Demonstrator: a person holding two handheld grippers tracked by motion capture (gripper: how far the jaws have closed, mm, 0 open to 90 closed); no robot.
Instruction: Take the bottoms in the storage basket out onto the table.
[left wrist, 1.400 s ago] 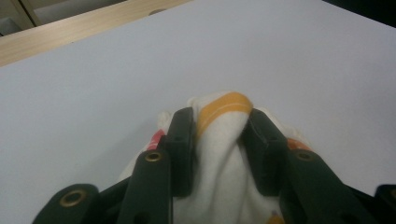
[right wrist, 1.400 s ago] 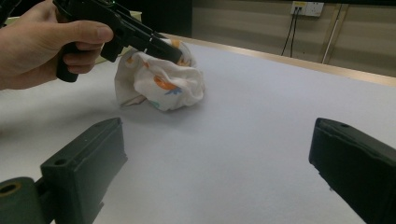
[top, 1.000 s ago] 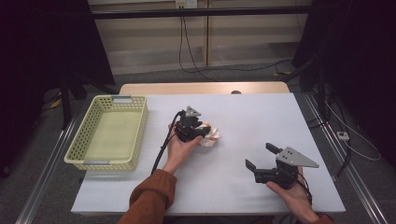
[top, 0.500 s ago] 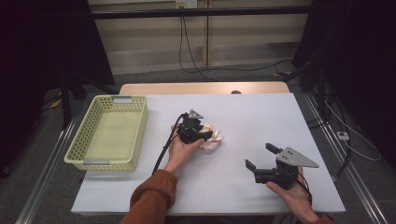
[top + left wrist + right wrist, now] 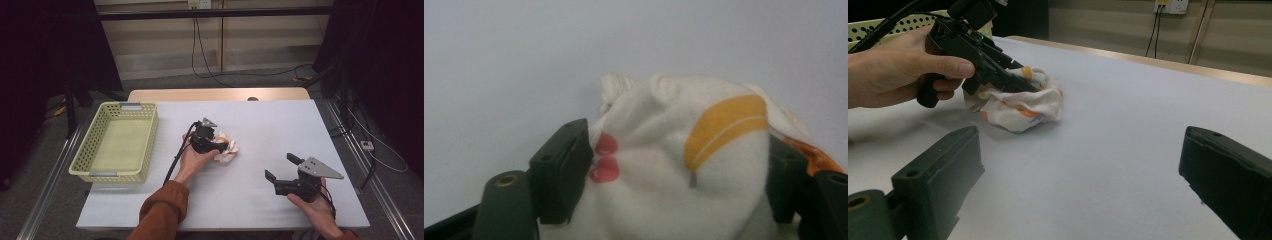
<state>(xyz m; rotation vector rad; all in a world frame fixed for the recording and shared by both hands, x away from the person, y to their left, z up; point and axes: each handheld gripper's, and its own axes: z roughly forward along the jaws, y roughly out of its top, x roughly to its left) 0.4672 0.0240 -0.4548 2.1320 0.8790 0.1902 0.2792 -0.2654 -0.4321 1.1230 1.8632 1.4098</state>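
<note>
The cloth [image 5: 226, 150] lies bunched at mid-table, right of the basket [image 5: 116, 145]. The left gripper [image 5: 674, 170] is set over it, jaws just opened yet flanking the bundle — whether contact remains cannot be told. The right gripper [image 5: 283, 169] is held near right, jaws spread and empty — kept clear

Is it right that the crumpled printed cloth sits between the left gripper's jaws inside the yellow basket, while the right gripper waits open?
Not quite. The cloth lies on the white table, to the right of the yellow basket, not in it; the high view shows this. The rest holds: it sits between the left gripper's jaws, which have just been opening, and the right gripper waits open.
</note>
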